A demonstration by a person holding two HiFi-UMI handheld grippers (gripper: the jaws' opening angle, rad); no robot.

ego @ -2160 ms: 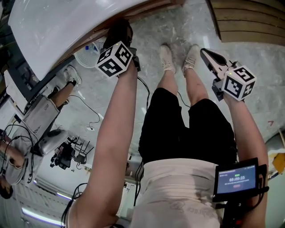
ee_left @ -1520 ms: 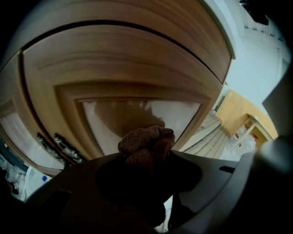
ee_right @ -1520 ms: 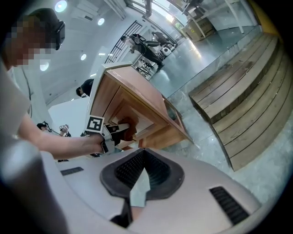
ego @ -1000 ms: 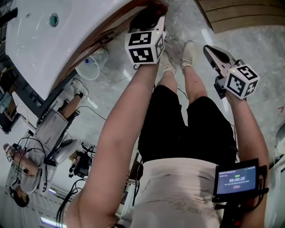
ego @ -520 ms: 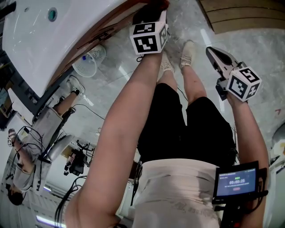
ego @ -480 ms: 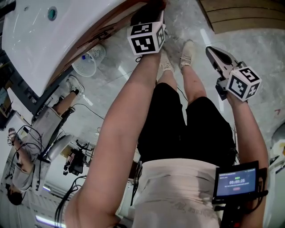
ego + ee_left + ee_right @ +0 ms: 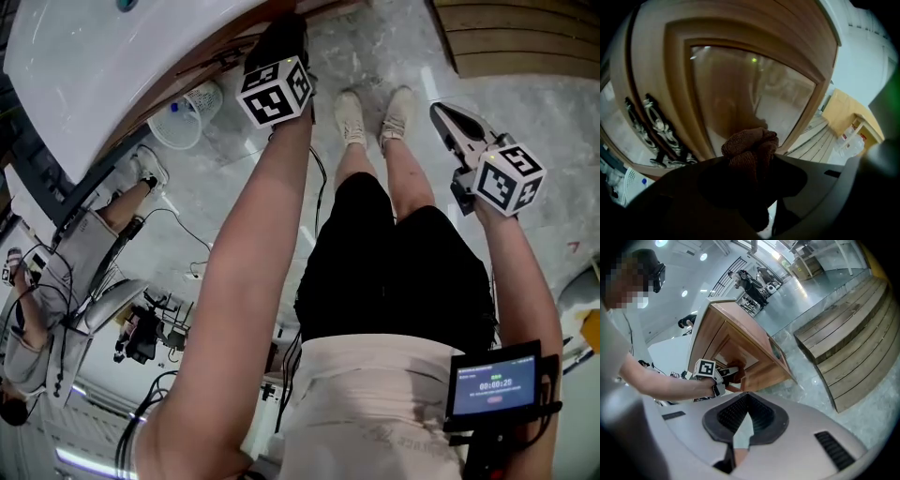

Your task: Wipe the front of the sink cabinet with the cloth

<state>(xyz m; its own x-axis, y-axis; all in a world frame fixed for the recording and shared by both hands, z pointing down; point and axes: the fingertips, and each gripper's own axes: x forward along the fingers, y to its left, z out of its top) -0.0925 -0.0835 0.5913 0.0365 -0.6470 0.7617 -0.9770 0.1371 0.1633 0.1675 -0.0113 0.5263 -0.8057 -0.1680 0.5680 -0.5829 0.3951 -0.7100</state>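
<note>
Wiping step in hand: left gripper (image 7: 749, 164) clamped on brown cloth (image 7: 751, 142) at cabinet (image 7: 670, 70) door panel's lower right corner; right gripper (image 7: 746, 416) closed, empty, held aside; next probably press cloth flat, sweep across panel.

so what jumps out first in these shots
The bunched brown cloth stands out, clamped in the left hand-held gripper and held to the wooden cabinet door below the white sink top. The right hand-held gripper hangs shut and empty over the marble floor.
</note>
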